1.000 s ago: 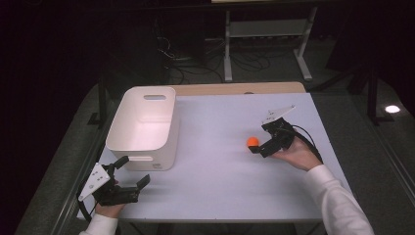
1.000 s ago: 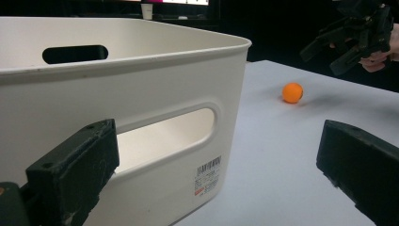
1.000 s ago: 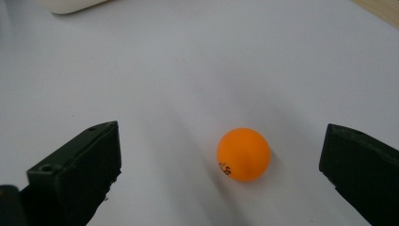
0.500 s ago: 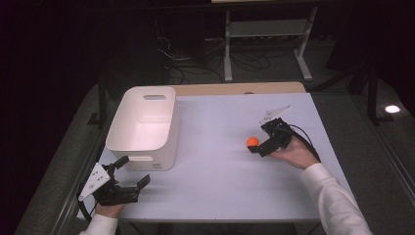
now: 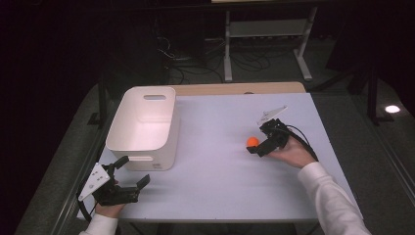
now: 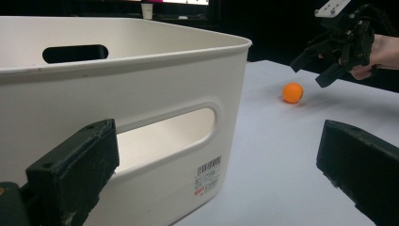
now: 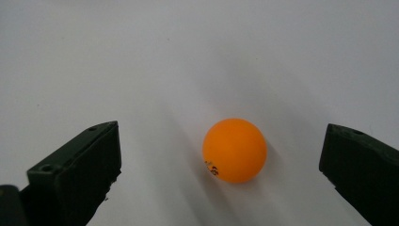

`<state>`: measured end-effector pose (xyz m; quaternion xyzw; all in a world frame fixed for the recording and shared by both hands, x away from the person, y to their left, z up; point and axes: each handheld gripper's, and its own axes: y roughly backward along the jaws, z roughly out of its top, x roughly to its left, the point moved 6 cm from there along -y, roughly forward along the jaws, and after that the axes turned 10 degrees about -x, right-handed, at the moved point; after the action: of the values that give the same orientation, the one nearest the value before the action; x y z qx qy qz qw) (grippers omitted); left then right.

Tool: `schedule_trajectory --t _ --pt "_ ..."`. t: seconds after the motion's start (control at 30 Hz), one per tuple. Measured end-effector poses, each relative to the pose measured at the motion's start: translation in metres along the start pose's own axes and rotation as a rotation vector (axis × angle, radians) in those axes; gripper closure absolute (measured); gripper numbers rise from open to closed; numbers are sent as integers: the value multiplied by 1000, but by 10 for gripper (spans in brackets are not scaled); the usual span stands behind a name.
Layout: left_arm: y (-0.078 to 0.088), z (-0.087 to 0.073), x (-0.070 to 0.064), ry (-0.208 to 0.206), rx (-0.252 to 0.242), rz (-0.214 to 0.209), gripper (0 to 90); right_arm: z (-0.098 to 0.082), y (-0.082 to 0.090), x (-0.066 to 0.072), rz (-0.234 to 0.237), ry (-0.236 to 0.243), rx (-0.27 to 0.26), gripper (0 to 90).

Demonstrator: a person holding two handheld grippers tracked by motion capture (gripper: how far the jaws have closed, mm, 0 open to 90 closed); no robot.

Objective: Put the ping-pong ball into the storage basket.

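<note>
Toward the tabletop's right edge, the right gripper (image 5: 259,145) has barely moved — jaws apart around the ball (image 5: 252,141), grasp pending; left gripper (image 5: 131,172) idle, agape.

A white plastic bin (image 5: 139,122) stands just ahead of the left gripper (image 5: 133,170), its near end wall close in front of the jaws and well to the left of the right gripper (image 5: 259,138). In the left gripper view, that wall has an oblong handle slot (image 6: 169,136) and a barcode label (image 6: 208,175) low beside the corner. A matching slot (image 6: 75,52) is cut in the far wall. The pale table (image 5: 220,186) lies under both grippers, with a wooden strip (image 5: 240,88) along its far edge. Beyond them on the dark floor are loose cables (image 5: 195,68), a metal rack (image 5: 266,29) and a bright spot (image 5: 392,108) off to the right.
</note>
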<state>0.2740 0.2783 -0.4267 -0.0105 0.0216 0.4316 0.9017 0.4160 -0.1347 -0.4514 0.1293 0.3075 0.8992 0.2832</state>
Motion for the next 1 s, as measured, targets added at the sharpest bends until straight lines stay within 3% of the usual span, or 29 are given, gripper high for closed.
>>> schedule_trajectory --t 0.77,1.0 --pt "0 -1 0 -3 3 2 0 -15 -18 -15 -20 -21 62 0" --pt "0 0 0 -2 2 1 0 -15 -23 -13 -5 3 56 110"
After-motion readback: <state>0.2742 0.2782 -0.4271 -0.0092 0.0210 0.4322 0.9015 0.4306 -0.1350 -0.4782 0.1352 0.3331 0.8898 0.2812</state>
